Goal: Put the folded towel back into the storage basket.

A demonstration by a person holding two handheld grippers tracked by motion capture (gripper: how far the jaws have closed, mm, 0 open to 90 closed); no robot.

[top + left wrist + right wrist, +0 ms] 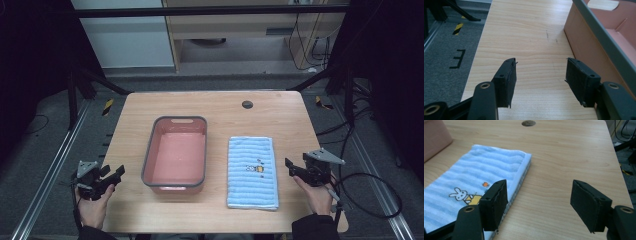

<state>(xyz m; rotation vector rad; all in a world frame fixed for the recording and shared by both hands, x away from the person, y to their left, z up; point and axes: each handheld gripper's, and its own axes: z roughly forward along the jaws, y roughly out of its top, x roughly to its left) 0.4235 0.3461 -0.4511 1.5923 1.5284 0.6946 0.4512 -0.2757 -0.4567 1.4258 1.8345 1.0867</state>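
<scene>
Just beside the right gripper's spread fingers lies the towel.

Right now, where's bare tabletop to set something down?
Free: the far strip of the wooden table beyond the pink grey-rimmed plastic bin and the folded blue striped towel, bar a small dark round hole. Also both side margins. Tight: the gap between bin and towel.
</scene>
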